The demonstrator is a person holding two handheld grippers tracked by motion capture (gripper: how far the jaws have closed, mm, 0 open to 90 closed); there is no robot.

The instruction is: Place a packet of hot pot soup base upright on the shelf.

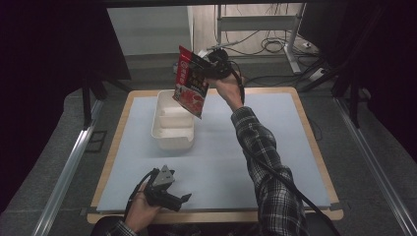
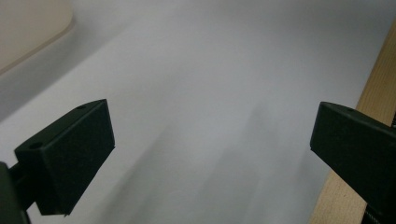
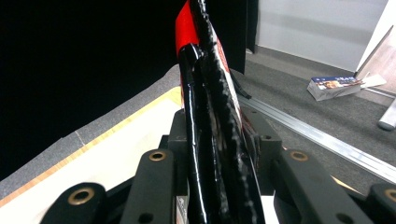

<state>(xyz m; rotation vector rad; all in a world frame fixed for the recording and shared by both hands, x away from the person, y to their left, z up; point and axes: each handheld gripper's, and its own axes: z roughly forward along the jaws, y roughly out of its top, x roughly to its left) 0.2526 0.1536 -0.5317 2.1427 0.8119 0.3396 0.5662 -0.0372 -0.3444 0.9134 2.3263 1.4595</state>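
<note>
From the high view, the right gripper (image 1: 212, 66) holds a red snack packet (image 1: 191, 83) aloft, its jaws clamped on the packet's upper edge; the packet hangs down and to the left of the fingers, above the far end of a cream divided tray (image 1: 172, 123). The left gripper (image 1: 172, 196) rests low near the table's near edge, well apart from both. The pale blue mat (image 1: 246, 152) covers the wooden table (image 1: 314, 147), with grey floor, rails and loose cables beyond.

In the left gripper view, the left gripper (image 2: 212, 144) has its fingers wide apart with nothing between them, just bare mat below; a corner of the tray (image 2: 28, 28) lies ahead to the left.

In the right gripper view, the packet (image 3: 205, 93) stands edge-on between the clamped fingers, rising straight ahead of them.

The grip looks to be on a thin, glossy edge, so the packet could slip or swing, and if let go off-centre it may catch the tray's rim and land outside.
</note>
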